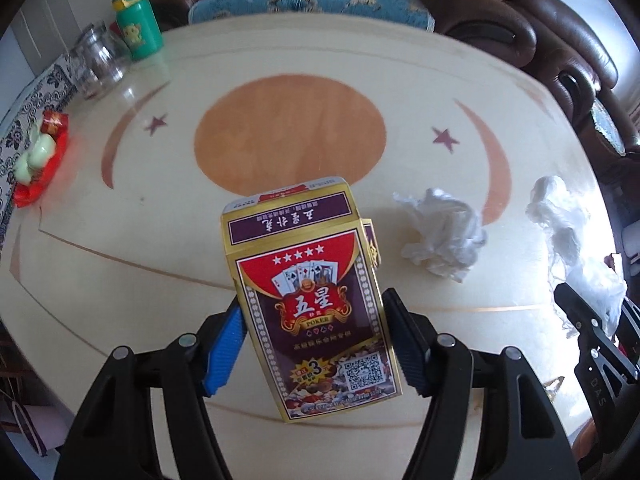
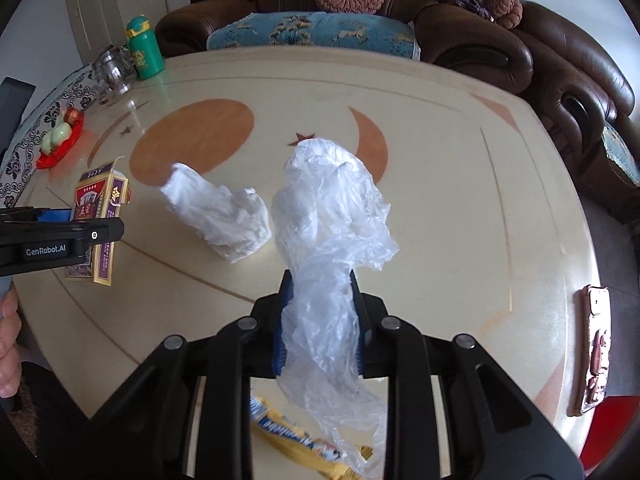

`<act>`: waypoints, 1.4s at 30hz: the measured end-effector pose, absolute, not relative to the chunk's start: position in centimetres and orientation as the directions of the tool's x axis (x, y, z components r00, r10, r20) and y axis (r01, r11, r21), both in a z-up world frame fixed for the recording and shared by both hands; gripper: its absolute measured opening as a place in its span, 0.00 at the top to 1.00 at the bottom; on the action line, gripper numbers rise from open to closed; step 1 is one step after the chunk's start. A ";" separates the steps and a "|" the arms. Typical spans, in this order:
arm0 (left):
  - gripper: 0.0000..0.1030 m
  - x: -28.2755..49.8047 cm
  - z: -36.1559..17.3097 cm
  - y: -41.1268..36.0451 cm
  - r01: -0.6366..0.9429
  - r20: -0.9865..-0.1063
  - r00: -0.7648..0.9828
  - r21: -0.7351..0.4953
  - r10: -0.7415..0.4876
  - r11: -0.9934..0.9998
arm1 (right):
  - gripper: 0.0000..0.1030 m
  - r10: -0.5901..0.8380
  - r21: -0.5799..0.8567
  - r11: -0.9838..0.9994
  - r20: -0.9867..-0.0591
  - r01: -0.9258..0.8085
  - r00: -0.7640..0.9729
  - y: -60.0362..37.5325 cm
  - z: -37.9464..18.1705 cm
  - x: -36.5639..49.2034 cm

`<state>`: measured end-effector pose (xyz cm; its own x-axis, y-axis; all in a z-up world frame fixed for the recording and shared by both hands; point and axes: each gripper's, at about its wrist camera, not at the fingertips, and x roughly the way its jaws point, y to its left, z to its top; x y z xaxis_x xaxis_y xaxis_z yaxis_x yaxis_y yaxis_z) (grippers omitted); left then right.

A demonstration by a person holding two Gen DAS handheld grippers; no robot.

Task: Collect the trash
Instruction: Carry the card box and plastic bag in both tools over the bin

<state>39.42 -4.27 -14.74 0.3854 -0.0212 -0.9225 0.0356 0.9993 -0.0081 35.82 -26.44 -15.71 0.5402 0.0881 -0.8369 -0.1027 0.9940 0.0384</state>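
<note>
A red and gold poker card box (image 1: 316, 280) stands clamped between the fingers of my left gripper (image 1: 314, 300), which is shut on its long sides; its top flap is open. The box (image 2: 104, 200) and the left gripper (image 2: 60, 236) also show at the left edge of the right wrist view. My right gripper (image 2: 320, 280) is shut on a crumpled clear plastic bag (image 2: 332, 200) that hangs out above and below its fingers. A crumpled white tissue (image 2: 224, 216) lies on the table between the two grippers. A yellow snack wrapper (image 2: 296, 432) lies beneath the right gripper.
The cream table (image 1: 288, 140) carries a green bottle (image 1: 138, 28), a glass jar (image 1: 96, 64) and a red tray with a pale figurine (image 1: 40, 156) at far left. A phone in a pink case (image 2: 596, 344) lies near the right edge. A brown sofa (image 2: 560, 60) stands behind.
</note>
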 end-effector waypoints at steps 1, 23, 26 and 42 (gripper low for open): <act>0.37 38.9 -14.0 -4.3 0.042 -0.917 0.398 -0.011 -0.027 0.999 | 0.76 0.088 0.036 0.994 -0.832 -0.105 0.548 -26.4 -15.2 35.4; 0.37 24.7 -3.4 -5.2 0.203 -0.802 0.585 0.002 -0.120 0.979 | 0.76 0.100 -0.061 0.980 -0.674 -0.191 0.732 -21.6 -2.2 20.0; 0.37 22.2 -2.6 -5.3 0.230 -0.788 0.600 0.008 -0.135 0.973 | 0.76 0.096 -0.076 0.978 -0.657 -0.192 0.748 -21.0 -1.2 17.5; 0.37 11.5 -4.2 -5.8 0.387 -0.793 0.571 0.030 -0.214 0.922 | 0.76 0.087 -0.073 0.980 -0.673 -0.183 0.734 -19.2 -1.9 6.4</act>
<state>11.51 -5.81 -4.17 0.5711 -0.2136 -0.7926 0.3865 0.9218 0.0301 6.45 -19.17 -1.86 0.7341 0.0868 -0.6735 -0.1832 0.9803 -0.0733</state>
